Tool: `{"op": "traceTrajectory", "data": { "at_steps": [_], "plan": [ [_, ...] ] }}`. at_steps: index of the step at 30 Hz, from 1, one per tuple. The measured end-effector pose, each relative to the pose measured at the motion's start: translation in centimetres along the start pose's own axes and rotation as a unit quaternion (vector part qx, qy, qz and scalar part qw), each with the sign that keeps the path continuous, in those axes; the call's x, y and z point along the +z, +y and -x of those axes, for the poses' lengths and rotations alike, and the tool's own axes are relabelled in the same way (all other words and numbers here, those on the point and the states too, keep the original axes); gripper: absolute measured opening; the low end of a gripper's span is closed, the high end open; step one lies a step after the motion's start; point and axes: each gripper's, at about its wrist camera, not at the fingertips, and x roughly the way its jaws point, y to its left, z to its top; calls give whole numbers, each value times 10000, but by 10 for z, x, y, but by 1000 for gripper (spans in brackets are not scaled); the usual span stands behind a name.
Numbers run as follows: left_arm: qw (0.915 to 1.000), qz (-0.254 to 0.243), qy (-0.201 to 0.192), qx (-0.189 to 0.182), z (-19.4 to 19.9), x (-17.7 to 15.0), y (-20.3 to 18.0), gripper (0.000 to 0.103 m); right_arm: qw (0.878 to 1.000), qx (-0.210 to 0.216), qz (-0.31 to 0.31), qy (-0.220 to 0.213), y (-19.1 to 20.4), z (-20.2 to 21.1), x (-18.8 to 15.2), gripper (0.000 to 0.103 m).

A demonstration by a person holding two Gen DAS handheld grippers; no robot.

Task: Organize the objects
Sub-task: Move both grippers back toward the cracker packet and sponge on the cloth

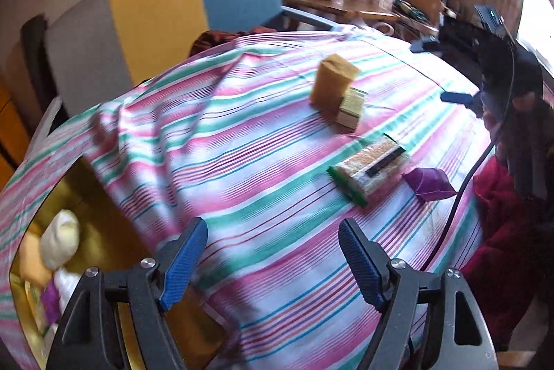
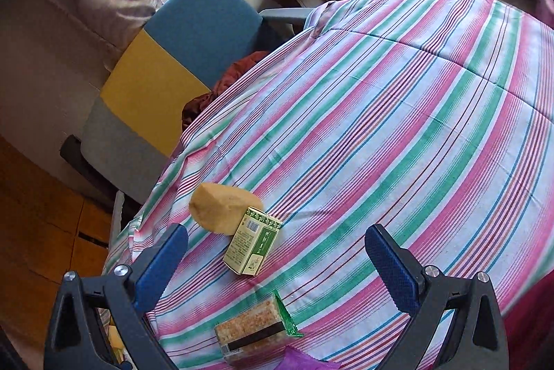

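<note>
Both grippers empty, fingers wide: left gripper (image 1: 271, 261) beside gold box (image 1: 104, 231) already holding sorted items; right gripper (image 2: 277, 269) over green carton (image 2: 252, 245). Carton, sponge (image 2: 221, 210), cracker packet (image 2: 252, 333) and purple wrapper (image 1: 427, 185) lie loose on striped bedcover (image 2: 398, 127), likely awaiting collection.

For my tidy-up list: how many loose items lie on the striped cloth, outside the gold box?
4: a yellow sponge, a green-and-cream carton touching it, a cracker packet nearer, and a purple wrapper beside the packet. More may be hidden.
</note>
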Motion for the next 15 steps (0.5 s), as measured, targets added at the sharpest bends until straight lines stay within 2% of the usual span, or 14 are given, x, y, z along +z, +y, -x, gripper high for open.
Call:
{"op": "traceTrajectory", "data": {
  "at_steps": [6, 15],
  "plan": [
    [9938, -1021, 166, -396, -35, 22, -37, 80, 9999, 154, -49, -42, -1, 4, 1, 103],
    [9718, -2151, 328, -912, -74, 43, -82, 82, 9993, 320, -185, 57, -4, 2, 3, 103]
  ]
}}
